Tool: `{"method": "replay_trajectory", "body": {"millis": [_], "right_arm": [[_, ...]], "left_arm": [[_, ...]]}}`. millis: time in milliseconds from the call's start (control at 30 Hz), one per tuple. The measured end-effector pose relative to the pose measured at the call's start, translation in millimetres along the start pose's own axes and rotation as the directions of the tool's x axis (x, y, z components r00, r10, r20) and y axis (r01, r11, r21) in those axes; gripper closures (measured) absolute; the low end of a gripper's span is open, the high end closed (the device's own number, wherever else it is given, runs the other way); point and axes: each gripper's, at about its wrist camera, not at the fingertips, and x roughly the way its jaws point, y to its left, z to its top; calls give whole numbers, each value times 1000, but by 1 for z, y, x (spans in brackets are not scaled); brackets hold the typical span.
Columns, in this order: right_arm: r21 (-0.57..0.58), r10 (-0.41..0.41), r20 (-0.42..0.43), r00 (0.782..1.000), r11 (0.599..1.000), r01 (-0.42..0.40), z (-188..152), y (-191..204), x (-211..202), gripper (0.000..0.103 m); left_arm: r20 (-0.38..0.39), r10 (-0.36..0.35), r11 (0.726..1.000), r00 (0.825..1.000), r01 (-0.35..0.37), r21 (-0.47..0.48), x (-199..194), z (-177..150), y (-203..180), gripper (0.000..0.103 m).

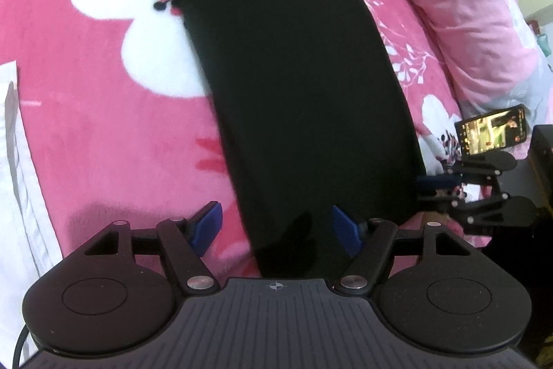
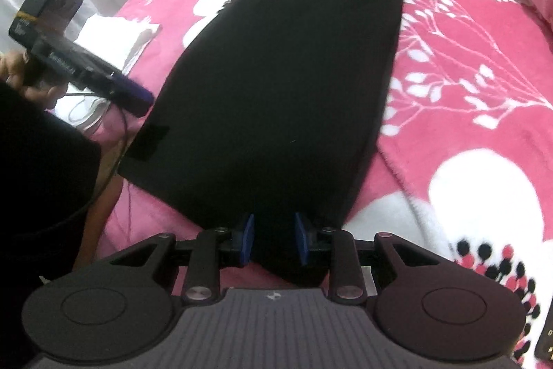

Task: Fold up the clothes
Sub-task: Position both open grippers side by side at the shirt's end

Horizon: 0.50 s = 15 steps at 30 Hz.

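A long black garment lies flat and folded narrow on a pink flowered blanket. My left gripper hovers over its near end, blue pads wide apart; one pad is off the cloth's left edge, the other above it, neither pressing. In the right wrist view the garment stretches away from my right gripper, whose pads stand a narrow gap apart with the near right corner between them. The right gripper also shows at the cloth's right edge. The left gripper shows beside its left edge.
A bunched pink quilt lies along the far right of the bed. A lit phone sits above the right gripper. White folded cloth lies left of the garment. A hand and a dark sleeve fill the left edge.
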Motion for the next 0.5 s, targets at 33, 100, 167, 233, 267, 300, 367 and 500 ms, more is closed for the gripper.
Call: {"method": "replay_trajectory", "body": {"millis": [33, 100, 167, 233, 267, 300, 367, 500], "right_arm": [[-7, -1, 2, 1000, 1000, 1, 0, 2, 0, 74], [-16, -4, 8, 1000, 1000, 4, 1, 4, -1, 74], [-11, -7, 14, 1000, 1000, 7, 2, 4, -3, 74], [-2, -7, 17, 1000, 1000, 7, 2, 4, -1, 74], [3, -7, 18, 1000, 1000, 7, 2, 3, 0, 74], [9, -6, 19, 1000, 1000, 6, 2, 3, 1, 74], [24, -7, 19, 1000, 1000, 7, 1, 2, 0, 74], [48, -10, 16, 1000, 999, 9, 0, 0, -1, 74]], "left_arm": [[3, 3, 1000, 1000, -3, 7, 0, 0, -1, 32], [6, 9, 1000, 1000, -9, 22, 0, 1, -3, 32], [4, 13, 999, 1000, -13, 31, 0, 1, -4, 32], [2, 16, 999, 1000, -16, 34, 1, 0, -4, 32], [3, 16, 999, 1000, -16, 34, 0, 0, -4, 32], [4, 16, 999, 1000, -16, 33, 0, 1, -4, 32], [5, 17, 999, 1000, -17, 31, -1, 1, -2, 32], [7, 18, 999, 1000, -19, 33, -1, 1, -1, 32]]}}
